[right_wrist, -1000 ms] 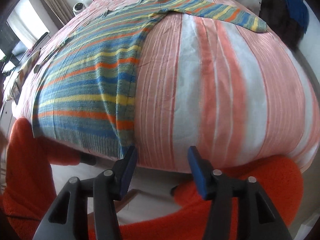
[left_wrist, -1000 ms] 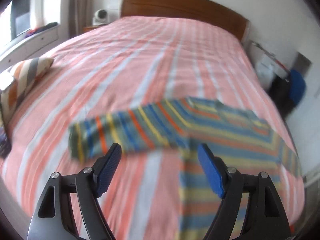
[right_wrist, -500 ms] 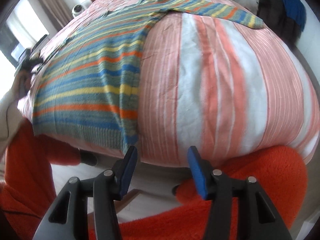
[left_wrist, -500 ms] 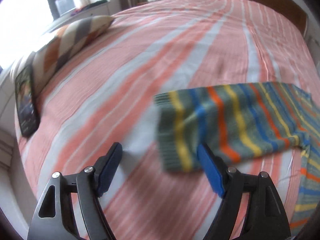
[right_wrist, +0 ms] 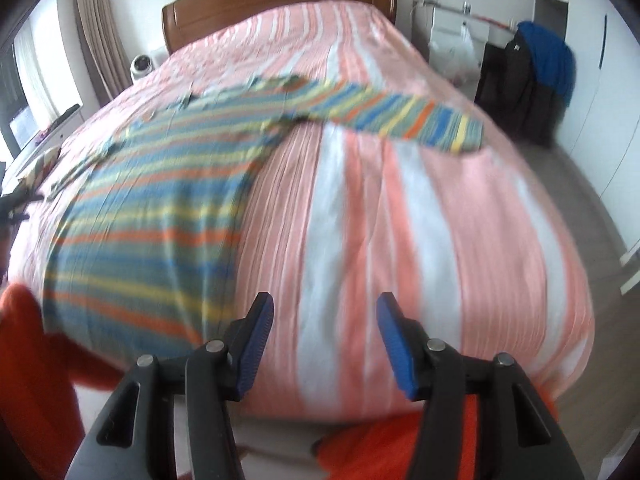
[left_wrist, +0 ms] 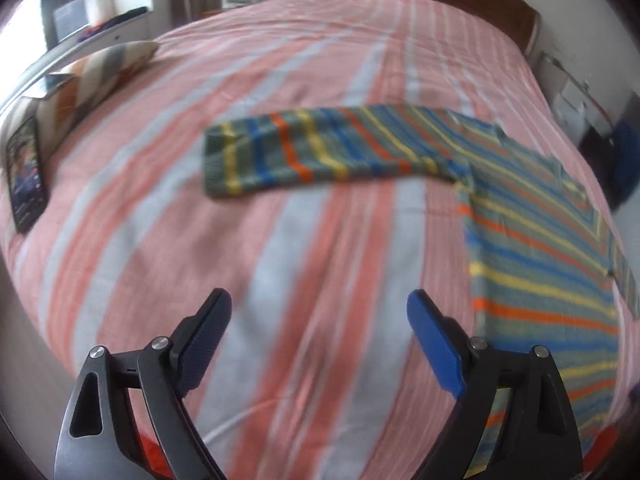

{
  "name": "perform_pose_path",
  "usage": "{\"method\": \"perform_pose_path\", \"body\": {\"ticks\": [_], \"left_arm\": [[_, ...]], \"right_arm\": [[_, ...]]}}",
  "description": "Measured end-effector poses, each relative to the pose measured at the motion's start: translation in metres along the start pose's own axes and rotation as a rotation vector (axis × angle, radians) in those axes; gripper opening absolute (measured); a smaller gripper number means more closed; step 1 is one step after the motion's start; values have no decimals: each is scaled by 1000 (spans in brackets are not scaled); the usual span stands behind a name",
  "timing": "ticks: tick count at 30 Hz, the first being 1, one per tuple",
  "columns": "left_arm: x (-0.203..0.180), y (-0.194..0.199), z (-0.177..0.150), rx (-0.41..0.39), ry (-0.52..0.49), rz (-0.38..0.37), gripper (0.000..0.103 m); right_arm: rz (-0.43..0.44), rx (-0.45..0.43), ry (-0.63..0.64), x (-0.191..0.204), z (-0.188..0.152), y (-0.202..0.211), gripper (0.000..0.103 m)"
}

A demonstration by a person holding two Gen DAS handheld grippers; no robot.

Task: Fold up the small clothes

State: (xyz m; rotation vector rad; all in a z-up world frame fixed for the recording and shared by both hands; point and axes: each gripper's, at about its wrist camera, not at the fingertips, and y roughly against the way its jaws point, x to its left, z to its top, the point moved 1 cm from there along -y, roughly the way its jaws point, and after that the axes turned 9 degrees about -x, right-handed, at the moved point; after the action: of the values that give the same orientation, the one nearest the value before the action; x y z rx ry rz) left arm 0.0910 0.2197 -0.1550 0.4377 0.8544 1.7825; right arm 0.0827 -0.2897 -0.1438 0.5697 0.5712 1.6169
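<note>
The striped sweater (right_wrist: 152,216) lies face-up and flat on the bed (left_wrist: 320,280), not yet folded: its body runs down toward the foot edge, and both sleeves are stretched out sideways. In the left wrist view the left sleeve (left_wrist: 320,152) reaches from the body at 3 o'clock out toward 10 o'clock, cuff end well apart from everything else. In the right wrist view the right sleeve (right_wrist: 400,116) points toward 1 o'clock, its cuff close to the side edge of the mattress. So spreading looks finished, and every fold, sleeves in and then body over, appears still to come.

The left gripper (left_wrist: 320,336) has just been opening its fingers; they stand widely spread over bare bedspread with nothing between them. The right gripper (right_wrist: 324,332) has its fingers apart and empty too, just off the sweater's lower right corner at the foot of the bed.

There is plenty of open bedspread on both sides of the garment for drawing sleeves inward. At 9 o'clock in the left view a phone (left_wrist: 26,176) and a striped pillow (left_wrist: 88,76) sit near the bed's left edge, well clear of the cuff. The hem lies right at the foot edge, so a tug there could slide the sweater off.
</note>
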Motion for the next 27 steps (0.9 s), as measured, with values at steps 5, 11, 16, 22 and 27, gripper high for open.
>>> {"method": "perform_pose_path", "body": {"ticks": [5, 11, 16, 22, 27], "left_arm": [[-10, -16, -19, 12, -59, 29, 92], [-9, -11, -30, -23, -65, 46, 102], [-9, -17, -34, -33, -57, 60, 103], [-8, -16, -36, -41, -79, 47, 103], [-9, -15, -37, -46, -58, 61, 103]], "right_arm": [[-56, -62, -28, -17, 19, -26, 57], [-100, -54, -142, -34, -11, -43, 59], [-89, -59, -101, -26, -16, -43, 73], [-7, -41, -223, -46, 1, -35, 72], [98, -111, -482, -116, 44, -32, 71]]}}
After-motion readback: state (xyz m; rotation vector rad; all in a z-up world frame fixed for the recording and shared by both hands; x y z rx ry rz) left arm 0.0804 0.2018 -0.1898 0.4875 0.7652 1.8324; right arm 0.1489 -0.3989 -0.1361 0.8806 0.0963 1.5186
